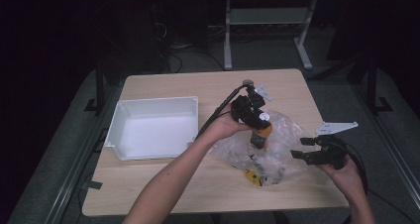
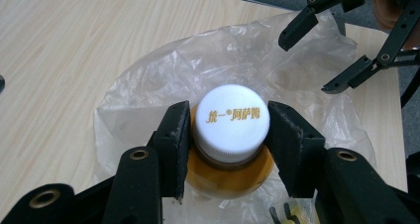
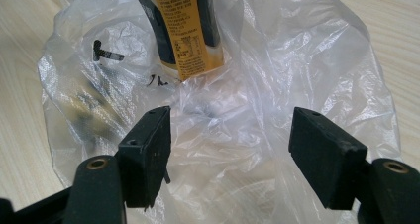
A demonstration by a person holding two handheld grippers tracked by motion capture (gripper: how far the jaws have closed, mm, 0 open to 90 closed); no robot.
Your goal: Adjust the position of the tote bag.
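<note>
Your left hand-held gripper [image 2: 230, 135] comes down over the top of an upright bottle [image 1: 260, 135] of amber drink, its two black pads set against either side of the white cap [image 2: 231, 121], which bears gold lettering. No gap shows between pads and cap, so you have the cap pinched. The bottle stands inside a crumpled clear plastic bag [image 3: 277, 75] on the right half of the wooden bench [image 1: 163, 184]; its yellow and dark label faces your right hand-held gripper [image 3: 230, 149]. That gripper sits low at the near right edge of the bag, jaws spread wide with only loose plastic between them, clamping nothing. Small dark and yellow items [image 1: 253, 177] lie in the bag near the bottle's foot. An open white tray [image 1: 124, 112] sits well apart on the bench's left half.
</note>
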